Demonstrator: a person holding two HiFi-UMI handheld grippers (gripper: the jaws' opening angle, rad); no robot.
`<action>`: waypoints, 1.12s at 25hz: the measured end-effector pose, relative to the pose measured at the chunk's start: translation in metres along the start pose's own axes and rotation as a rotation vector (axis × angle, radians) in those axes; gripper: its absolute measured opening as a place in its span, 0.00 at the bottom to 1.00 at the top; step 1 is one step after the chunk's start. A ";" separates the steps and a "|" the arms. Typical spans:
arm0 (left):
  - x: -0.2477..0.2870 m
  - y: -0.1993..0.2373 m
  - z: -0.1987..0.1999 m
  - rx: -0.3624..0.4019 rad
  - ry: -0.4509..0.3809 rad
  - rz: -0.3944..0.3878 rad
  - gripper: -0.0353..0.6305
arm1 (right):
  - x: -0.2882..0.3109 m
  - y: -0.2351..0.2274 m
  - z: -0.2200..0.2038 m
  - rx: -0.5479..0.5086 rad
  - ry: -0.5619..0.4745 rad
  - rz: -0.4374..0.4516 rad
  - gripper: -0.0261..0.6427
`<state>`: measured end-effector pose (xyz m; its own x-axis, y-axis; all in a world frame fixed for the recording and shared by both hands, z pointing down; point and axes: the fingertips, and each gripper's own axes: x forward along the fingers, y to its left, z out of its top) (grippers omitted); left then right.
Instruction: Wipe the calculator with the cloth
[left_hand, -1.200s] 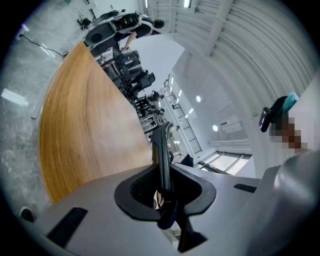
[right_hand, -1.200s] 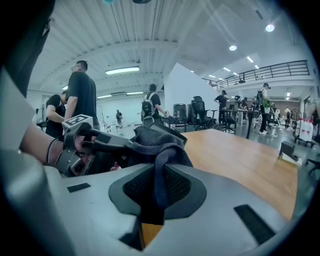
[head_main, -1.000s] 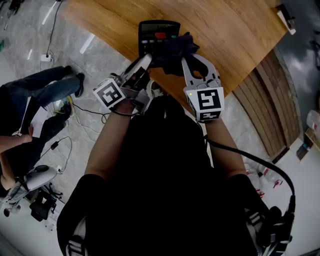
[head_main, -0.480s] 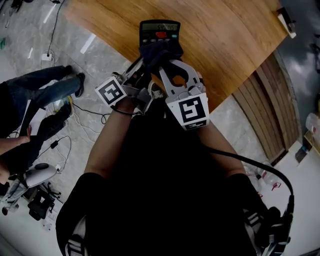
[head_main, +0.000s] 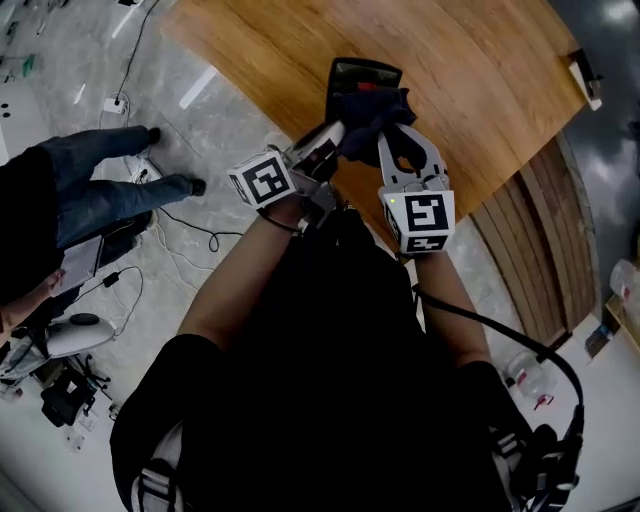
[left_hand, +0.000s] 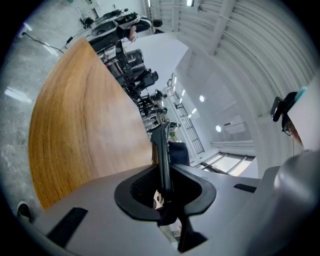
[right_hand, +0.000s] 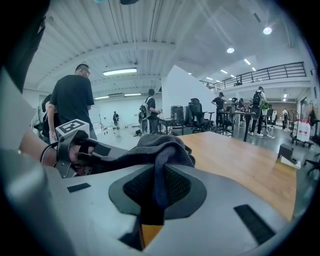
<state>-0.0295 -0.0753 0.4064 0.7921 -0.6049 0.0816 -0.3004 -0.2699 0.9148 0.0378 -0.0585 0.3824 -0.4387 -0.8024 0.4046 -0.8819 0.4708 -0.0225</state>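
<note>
A black calculator (head_main: 365, 75) is held over the near edge of the wooden table (head_main: 480, 70), its lower part covered by a dark blue cloth (head_main: 372, 112). My left gripper (head_main: 330, 130) is shut on the calculator's near left end. In the left gripper view the calculator (left_hand: 162, 155) stands edge-on between the jaws of that gripper (left_hand: 164, 187). My right gripper (head_main: 395, 128) is shut on the cloth and presses it onto the calculator's face. In the right gripper view the cloth (right_hand: 160, 147) bunches out of the jaws of the right gripper (right_hand: 156, 192), with the left gripper's marker cube (right_hand: 72, 127) to the left.
The table's curved edge runs just under both grippers, with marble floor and cables (head_main: 180, 225) below. A seated person's legs (head_main: 110, 185) are at the left. A small white object (head_main: 585, 75) lies at the table's far right. A standing person (right_hand: 72, 102) shows in the right gripper view.
The right gripper carried the cloth leftward across the calculator's face, then back toward the right. The left gripper kept its hold on the calculator.
</note>
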 end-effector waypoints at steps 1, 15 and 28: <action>0.001 -0.001 0.000 0.000 0.000 -0.003 0.16 | -0.001 -0.002 0.002 0.001 -0.004 -0.009 0.11; 0.006 -0.003 0.006 -0.058 -0.036 0.001 0.16 | -0.006 0.041 0.010 -0.005 -0.016 0.104 0.11; 0.002 -0.012 0.037 -0.158 -0.120 -0.035 0.16 | -0.006 -0.027 -0.041 0.020 0.017 -0.030 0.11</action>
<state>-0.0442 -0.1006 0.3811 0.7285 -0.6850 0.0094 -0.1789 -0.1770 0.9678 0.0716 -0.0517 0.4177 -0.4092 -0.8097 0.4207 -0.8979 0.4392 -0.0281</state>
